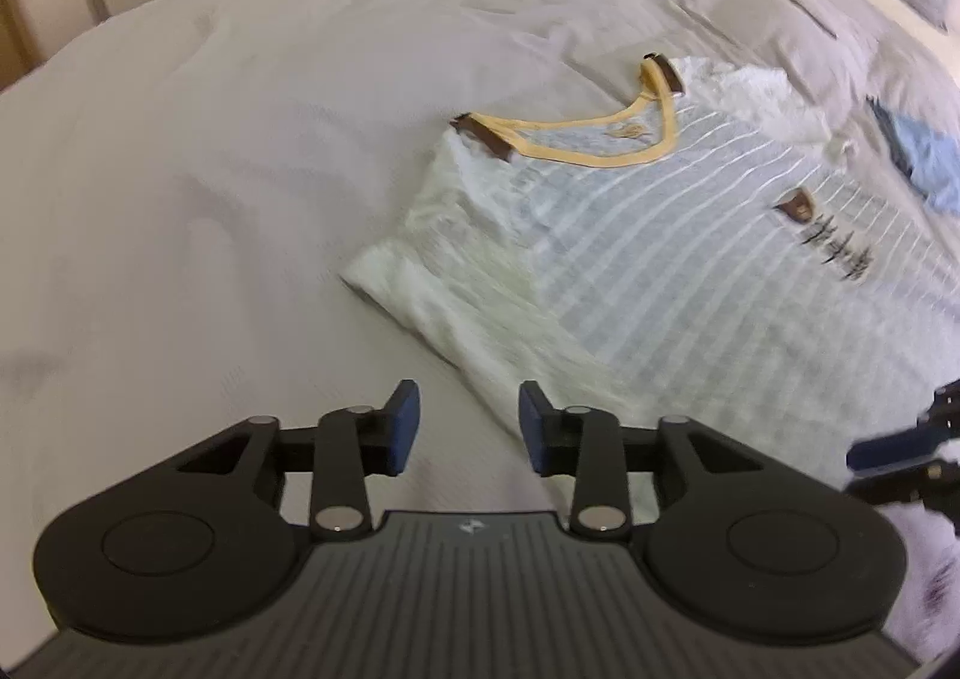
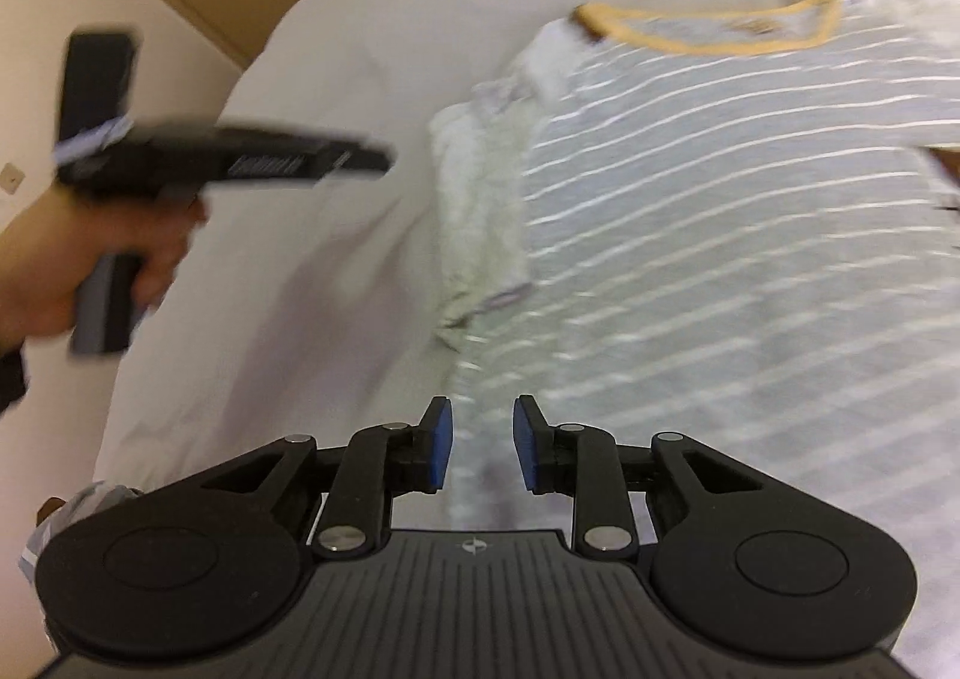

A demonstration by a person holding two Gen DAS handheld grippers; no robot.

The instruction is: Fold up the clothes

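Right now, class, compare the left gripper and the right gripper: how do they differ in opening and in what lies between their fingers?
The left gripper stands wider open than the right gripper. The left gripper frames mostly bare bed cover just beside the striped shirt; the right gripper frames the shirt's edge. Both have blue pads, are open, and hold nothing.

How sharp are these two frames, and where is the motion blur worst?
Left wrist view: mild smear on the striped T-shirt, with fisheye bending of the bed edges. Right wrist view: blurrier, the shirt's sleeve streaked and the person's hand holding the left gripper heavily smeared; the right gripper stays crisp.
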